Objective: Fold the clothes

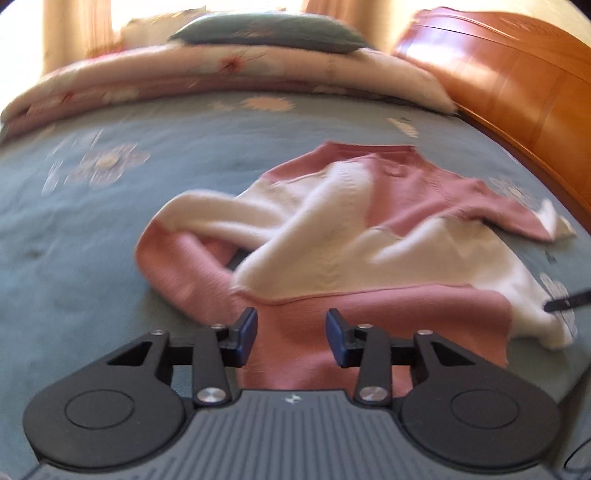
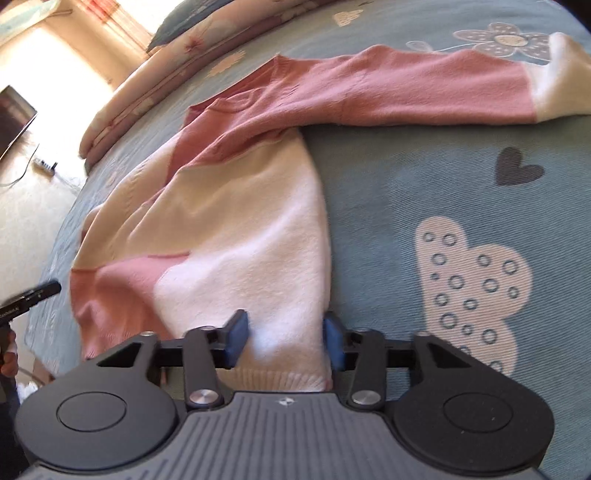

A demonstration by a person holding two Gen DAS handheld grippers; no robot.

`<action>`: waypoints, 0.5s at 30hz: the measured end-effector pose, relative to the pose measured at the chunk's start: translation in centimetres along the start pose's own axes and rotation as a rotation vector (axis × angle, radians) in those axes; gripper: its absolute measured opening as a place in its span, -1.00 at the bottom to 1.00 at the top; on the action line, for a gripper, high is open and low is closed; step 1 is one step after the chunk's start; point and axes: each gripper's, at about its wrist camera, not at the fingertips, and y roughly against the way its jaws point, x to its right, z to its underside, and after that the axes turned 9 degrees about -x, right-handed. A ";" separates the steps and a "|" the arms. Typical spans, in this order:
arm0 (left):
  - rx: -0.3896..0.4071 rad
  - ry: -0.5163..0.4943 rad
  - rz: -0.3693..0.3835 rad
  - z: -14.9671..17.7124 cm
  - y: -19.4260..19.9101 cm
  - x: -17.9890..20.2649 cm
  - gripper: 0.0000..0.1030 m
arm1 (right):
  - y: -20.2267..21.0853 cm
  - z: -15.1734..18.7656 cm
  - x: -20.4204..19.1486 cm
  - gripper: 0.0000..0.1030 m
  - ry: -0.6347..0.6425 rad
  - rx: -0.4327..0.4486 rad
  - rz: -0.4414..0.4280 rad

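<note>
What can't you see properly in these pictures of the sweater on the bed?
- Sweater hem, left view: hidden under the left gripper.
- Pillow, left view: blurred.
- Right gripper, right view: its body hides the sweater's corner.
- Sleeve cuff, right view: cut by the edge.

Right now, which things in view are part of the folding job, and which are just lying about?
For the job:
pink and white sweater
left gripper
right gripper
blue floral bedspread, the work surface

Lying about:
folded floral quilt
grey-blue pillow
wooden headboard
power strip on the floor
</note>
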 end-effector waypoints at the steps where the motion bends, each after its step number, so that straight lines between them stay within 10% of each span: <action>1: 0.015 -0.044 0.020 -0.1 0.3 1.2 -0.06 | 0.1 0.0 -0.2 -0.65 0.015 0.004 -0.002; 9: 0.086 -0.439 0.195 0.3 -1.8 13.6 0.21 | 2.6 -1.7 -3.7 -0.78 0.089 0.079 -0.070; 15: 0.119 -0.551 0.264 1.0 -4.1 19.3 0.23 | 1.6 -3.3 -8.2 -0.78 0.205 0.065 -0.093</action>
